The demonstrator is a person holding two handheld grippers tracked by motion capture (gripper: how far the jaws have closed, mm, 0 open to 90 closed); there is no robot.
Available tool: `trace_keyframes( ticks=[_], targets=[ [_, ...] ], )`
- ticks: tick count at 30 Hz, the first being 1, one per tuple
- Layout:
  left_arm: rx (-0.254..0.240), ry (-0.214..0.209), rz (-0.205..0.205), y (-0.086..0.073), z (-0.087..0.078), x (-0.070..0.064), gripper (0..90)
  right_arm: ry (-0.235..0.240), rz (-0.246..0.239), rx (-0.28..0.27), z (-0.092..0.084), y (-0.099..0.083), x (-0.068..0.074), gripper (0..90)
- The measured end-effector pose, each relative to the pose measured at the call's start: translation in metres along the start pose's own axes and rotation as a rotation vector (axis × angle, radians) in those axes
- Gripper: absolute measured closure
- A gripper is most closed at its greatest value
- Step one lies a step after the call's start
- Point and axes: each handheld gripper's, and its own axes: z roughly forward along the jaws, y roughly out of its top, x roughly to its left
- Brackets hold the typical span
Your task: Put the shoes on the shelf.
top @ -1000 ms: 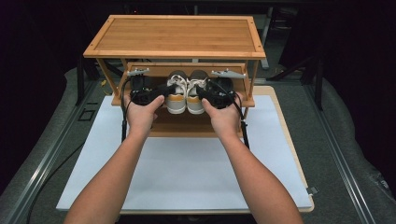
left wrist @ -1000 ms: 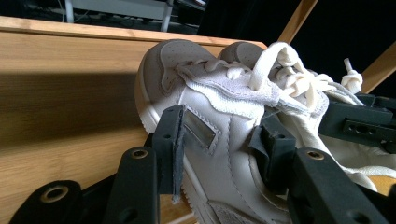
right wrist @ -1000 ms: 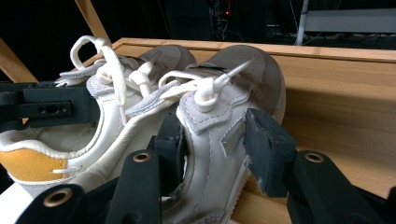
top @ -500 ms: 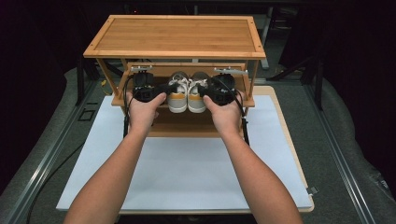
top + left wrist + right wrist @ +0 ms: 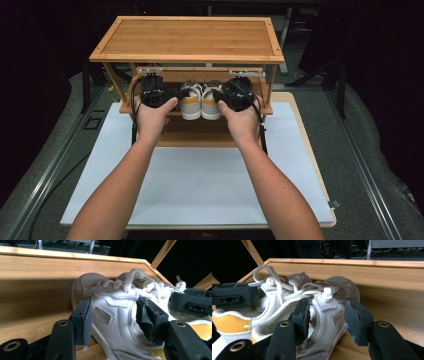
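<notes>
Two white sneakers with orange heels, side by side on the middle shelf (image 5: 250, 109) of a wooden rack: left shoe (image 5: 117, 315) between the freshly widened jaws of the left gripper (image 5: 113, 315), pads apparently off the leather; right shoe (image 5: 327, 315) straddled by the right gripper (image 5: 327, 317), contact unclear. Grey side tabs, no legible lettering.
</notes>
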Motion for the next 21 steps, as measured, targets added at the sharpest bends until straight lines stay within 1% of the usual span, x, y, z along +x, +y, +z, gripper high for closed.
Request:
trace_keyframes(
  ticks=[1,3,5,6,8,9,10,11,12,13,15,16,17,19,20,21],
  targets=[
    [0.003,0.001,0.001,0.0,-0.001,0.0,47.3,0.0,-0.001,-0.002,-0.001,0.0,0.0,55.2],
    [-0.008,-0.002,0.001,-0.001,-0.003,-0.001,47.4,0.004,-0.002,-0.015,-0.003,0.0,0.002,55.2],
    [-0.014,-0.005,-0.003,-0.002,-0.005,-0.001,47.6,0.002,-0.01,-0.016,-0.006,0.0,0.002,54.7],
    [-0.018,-0.004,0.002,-0.002,-0.006,-0.001,47.6,0.003,-0.014,-0.019,-0.008,0.0,0.002,54.6],
    [-0.028,-0.012,-0.002,-0.003,-0.01,-0.001,47.3,0.017,-0.001,-0.034,-0.013,0.0,0.001,53.2],
    [-0.028,-0.012,-0.002,-0.003,-0.01,-0.001,46.7,0.017,-0.001,-0.034,-0.013,0.0,0.001,53.2],
    [-0.032,-0.011,0.004,-0.003,-0.013,-0.001,45.8,0.023,-0.001,-0.05,-0.017,0.0,0.003,53.0],
    [-0.032,-0.011,0.004,-0.003,-0.013,-0.001,44.7,0.03,-0.004,-0.052,-0.018,0.0,0.003,53.0],
    [-0.041,-0.02,-0.001,-0.002,-0.017,-0.002,44.2,0.029,-0.015,-0.063,-0.021,0.0,0.004,52.8],
    [-0.041,-0.02,-0.001,-0.002,-0.017,-0.002,43.6,0.032,-0.017,-0.067,-0.022,0.0,0.005,52.5],
    [-0.046,-0.035,-0.001,-0.002,-0.02,-0.003,42.9,0.036,-0.019,-0.067,-0.024,0.0,0.005,52.3],
    [-0.05,-0.041,0.006,-0.002,-0.021,-0.004,42.6,0.035,-0.025,-0.069,-0.025,0.0,0.005,52.4],
    [-0.052,-0.042,0.009,-0.002,-0.022,-0.005,42.6,0.033,-0.027,-0.081,-0.026,0.0,0.005,52.3],
    [-0.054,-0.04,0.021,-0.003,-0.025,-0.006,42.3,0.024,-0.025,-0.084,-0.029,0.0,0.004,52.4],
    [-0.07,-0.037,0.033,-0.004,-0.029,-0.007,42.5,0.014,-0.034,-0.086,-0.031,0.0,0.003,53.1],
    [-0.07,-0.037,0.033,-0.004,-0.029,-0.007,42.7,0.014,-0.034,-0.086,-0.031,0.0,0.003,53.1]
  ],
)
